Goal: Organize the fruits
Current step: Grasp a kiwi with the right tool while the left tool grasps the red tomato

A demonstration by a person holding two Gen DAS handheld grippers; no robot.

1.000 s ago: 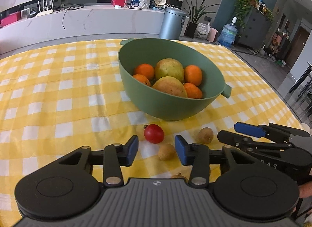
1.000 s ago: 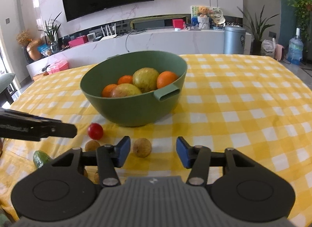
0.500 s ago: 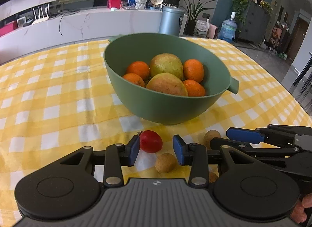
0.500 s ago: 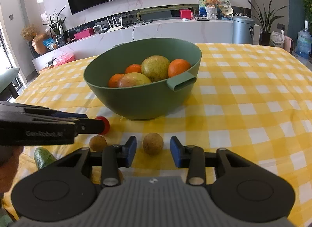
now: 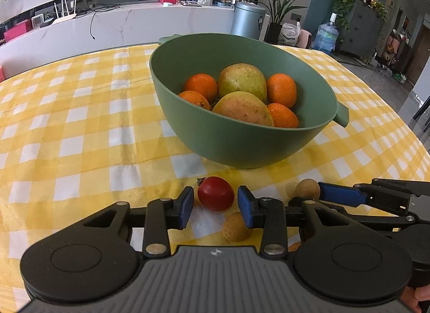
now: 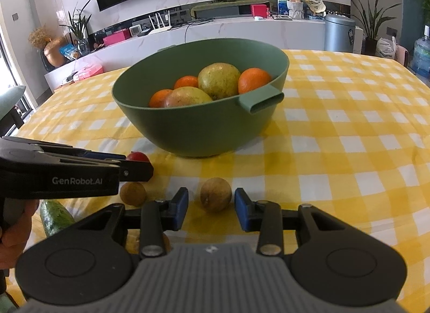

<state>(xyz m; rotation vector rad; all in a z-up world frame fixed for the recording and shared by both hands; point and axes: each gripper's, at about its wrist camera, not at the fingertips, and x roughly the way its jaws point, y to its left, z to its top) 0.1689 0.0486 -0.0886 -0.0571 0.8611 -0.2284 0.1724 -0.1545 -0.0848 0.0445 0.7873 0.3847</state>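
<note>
A red tomato [image 5: 215, 193] lies on the yellow checked cloth between the blue pads of my left gripper [image 5: 215, 205]. Its jaws are closing, and a thin gap still shows on each side of the tomato. In the right wrist view a small brown round fruit [image 6: 215, 198] sits between the pads of my right gripper [image 6: 211, 209]. These jaws are closing too and stand just clear of the fruit. The green bowl [image 5: 242, 146] behind both grippers holds oranges [image 5: 281, 90] and two larger yellow-green fruits [image 5: 242, 81].
A second small brown fruit [image 5: 236, 227] lies just under the left gripper's right pad. A cucumber [image 6: 55, 216] lies at the near left of the table. A hand [image 6: 13, 232] holds the left gripper. The two grippers stand side by side, close together.
Both grippers have moved forward and down toward the table. The tomato now sits between the left pads and the brown fruit between the right pads. Both pairs of jaws have narrowed.
</note>
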